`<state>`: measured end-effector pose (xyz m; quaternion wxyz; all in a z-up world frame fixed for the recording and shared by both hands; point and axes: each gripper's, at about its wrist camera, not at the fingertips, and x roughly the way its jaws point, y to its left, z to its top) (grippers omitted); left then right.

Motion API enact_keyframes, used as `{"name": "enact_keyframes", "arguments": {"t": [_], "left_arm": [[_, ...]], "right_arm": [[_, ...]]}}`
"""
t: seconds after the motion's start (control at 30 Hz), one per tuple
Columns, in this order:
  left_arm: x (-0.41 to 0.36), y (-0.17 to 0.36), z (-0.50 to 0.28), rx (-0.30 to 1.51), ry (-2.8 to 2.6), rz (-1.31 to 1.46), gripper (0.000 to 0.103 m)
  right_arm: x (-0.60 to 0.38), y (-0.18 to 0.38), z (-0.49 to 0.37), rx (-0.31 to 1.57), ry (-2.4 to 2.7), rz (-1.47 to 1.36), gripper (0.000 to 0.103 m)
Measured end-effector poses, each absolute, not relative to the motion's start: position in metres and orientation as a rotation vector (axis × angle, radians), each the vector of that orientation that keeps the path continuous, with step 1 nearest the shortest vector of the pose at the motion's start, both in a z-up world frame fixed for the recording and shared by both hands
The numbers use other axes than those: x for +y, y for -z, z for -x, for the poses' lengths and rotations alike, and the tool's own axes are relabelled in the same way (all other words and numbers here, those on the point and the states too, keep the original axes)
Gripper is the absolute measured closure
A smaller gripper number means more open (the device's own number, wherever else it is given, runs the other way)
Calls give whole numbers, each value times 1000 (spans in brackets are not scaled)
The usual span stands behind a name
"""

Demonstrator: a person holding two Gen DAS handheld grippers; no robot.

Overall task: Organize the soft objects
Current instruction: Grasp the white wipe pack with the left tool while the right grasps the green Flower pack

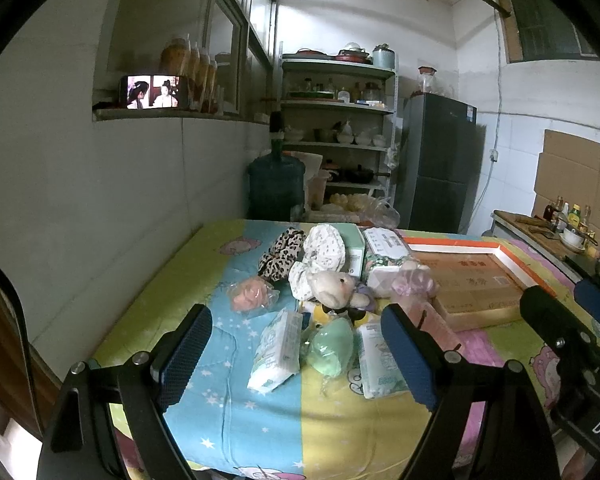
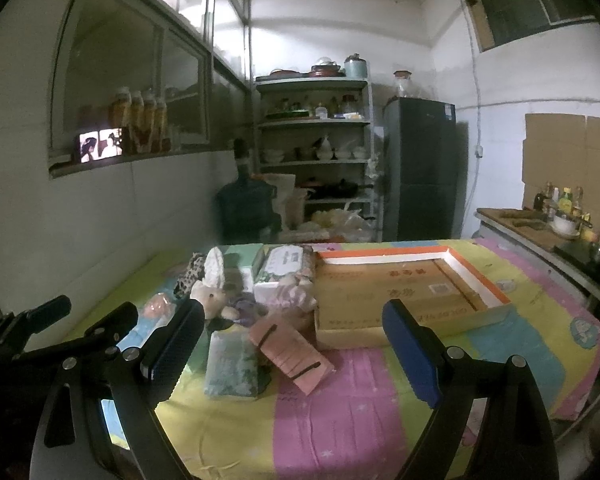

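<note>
Left wrist view alone shows green pouch (image 1: 332,346), just beyond wide-open, empty left gripper (image 1: 296,354); right gripper (image 2: 292,354) likewise.

A white-tiled wall (image 1: 100,184) runs along the left, with a recessed ledge where a lit phone screen (image 1: 153,92) stands beside bottles of amber liquid (image 1: 196,72). Glazed window frames (image 2: 140,80) rise above the ledge. At the far end stands a metal shelving unit (image 1: 336,120) stacked with bowls, pots and jars; a dark refrigerator (image 1: 440,160) is just right of it and a blue water jug (image 1: 274,186) to its left. Flattened cardboard (image 2: 568,160) covers the right wall above a counter (image 2: 520,220) with bottles.
</note>
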<state>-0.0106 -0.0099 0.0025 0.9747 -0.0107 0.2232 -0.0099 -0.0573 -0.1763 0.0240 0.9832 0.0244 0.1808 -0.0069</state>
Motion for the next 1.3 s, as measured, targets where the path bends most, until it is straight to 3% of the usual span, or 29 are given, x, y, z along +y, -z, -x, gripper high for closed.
{"name": "enact_keyframes", "arguments": {"t": [0.33, 0.83, 1.17, 1.3], "left_arm": [[-4, 8, 5, 460, 34, 42, 16], [32, 74, -39, 584, 129, 78, 16], [42, 99, -65, 670, 186, 107, 36], [48, 108, -71, 696, 215, 131, 61]], "right_arm": [[-186, -3, 47, 414, -54, -67, 12], [-170, 53, 6, 562, -300, -101, 12], [-159, 79, -28, 658, -323, -170, 12], [-160, 86, -35, 685, -326, -200, 12]]}}
